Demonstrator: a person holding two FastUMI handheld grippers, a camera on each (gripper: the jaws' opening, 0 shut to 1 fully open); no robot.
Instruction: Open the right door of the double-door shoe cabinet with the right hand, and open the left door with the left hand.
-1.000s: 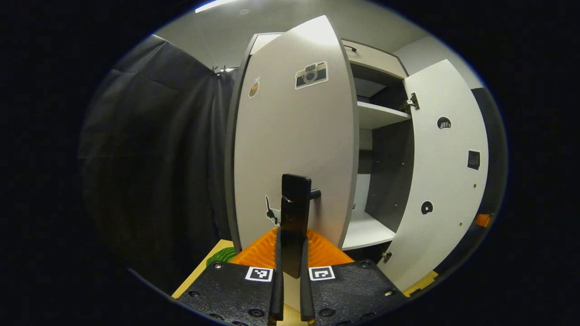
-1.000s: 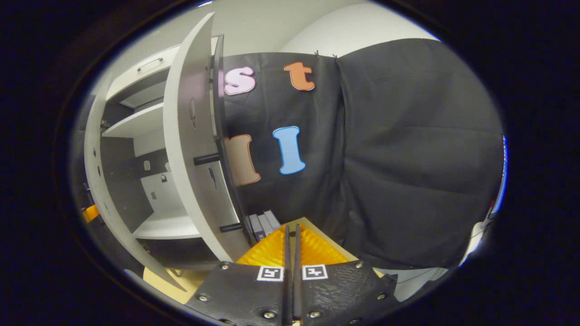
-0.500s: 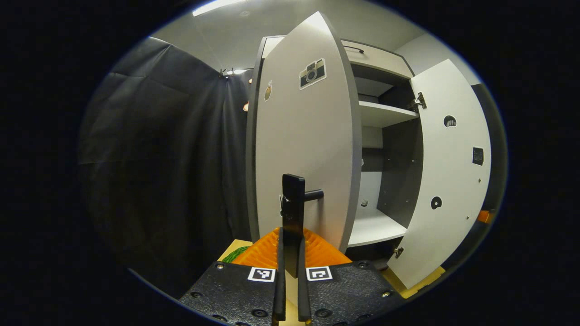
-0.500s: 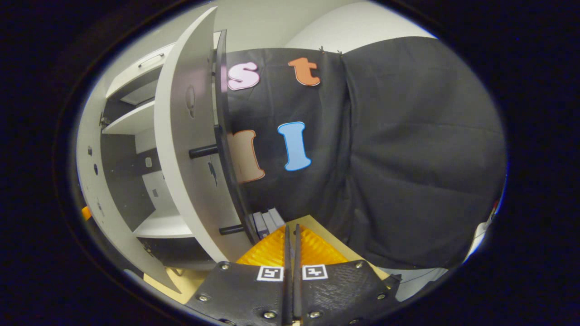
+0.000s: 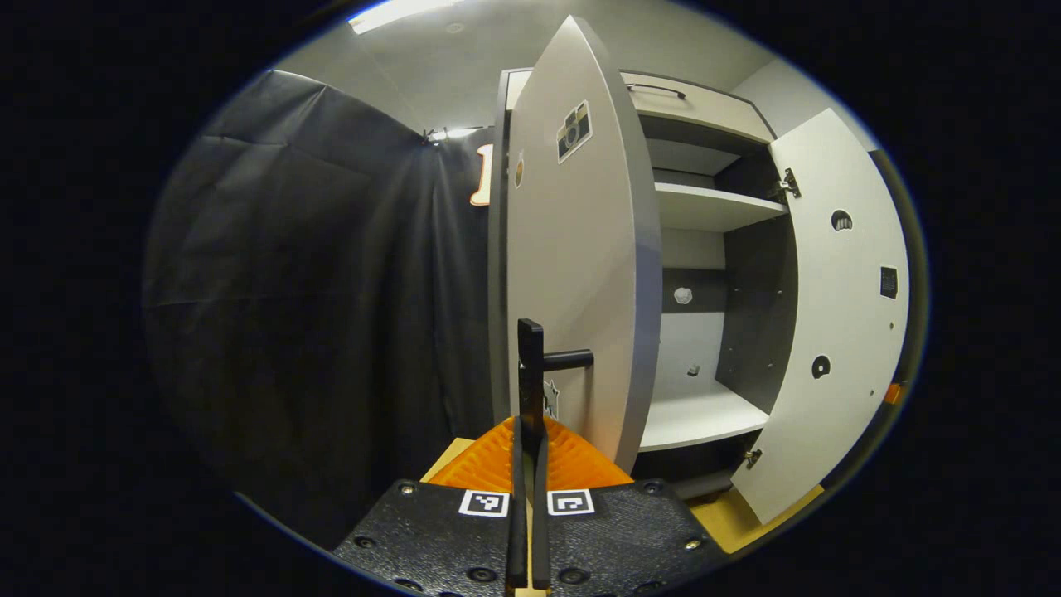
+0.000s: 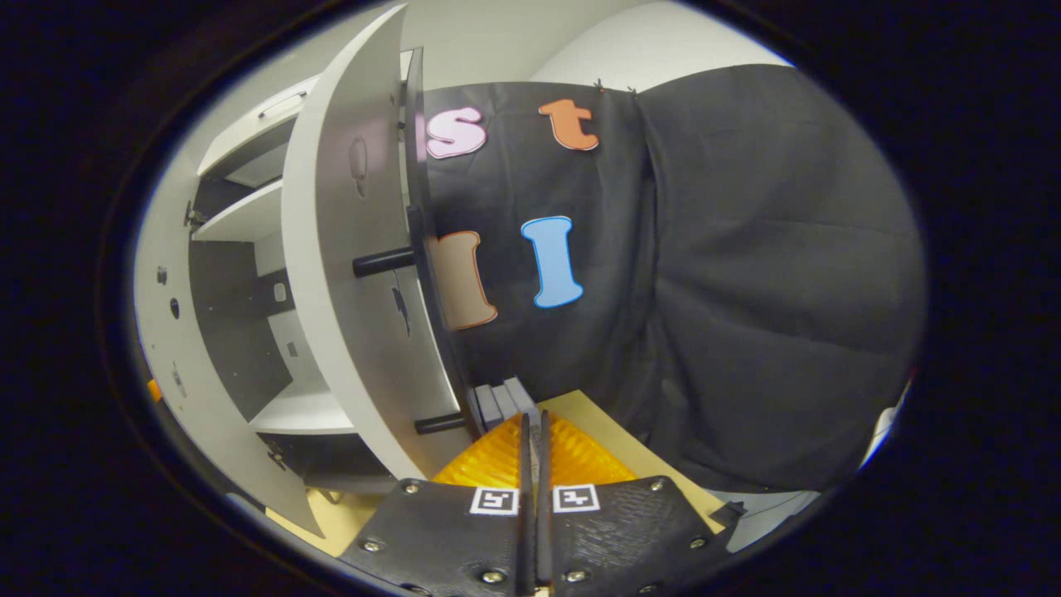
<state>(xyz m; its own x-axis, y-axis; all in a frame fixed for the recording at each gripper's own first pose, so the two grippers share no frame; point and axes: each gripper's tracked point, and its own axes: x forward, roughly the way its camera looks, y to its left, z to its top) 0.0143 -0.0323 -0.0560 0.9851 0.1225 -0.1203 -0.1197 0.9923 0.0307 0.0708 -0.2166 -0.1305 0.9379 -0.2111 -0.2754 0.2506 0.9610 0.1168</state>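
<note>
At the bottom centre of the left gripper view, the left gripper (image 5: 525,452) is seen clamped on the flat black bar handle (image 5: 530,377) of the left door (image 5: 580,274), its fingers now drawn closer together than a second ago. The door is presented more edge-on than before, swung further open. Smooth pale-grey panels, a camera sticker (image 5: 574,131) and white shelves (image 5: 713,207) are shown; the right door (image 5: 837,332) stands open at the right of the frame.

In the right gripper view, the right gripper (image 6: 535,448) is shut on nothing at the bottom centre, just right of the right door (image 6: 348,274), which has shifted slightly in frame, its round black handle posts (image 6: 383,262) projecting.
</note>
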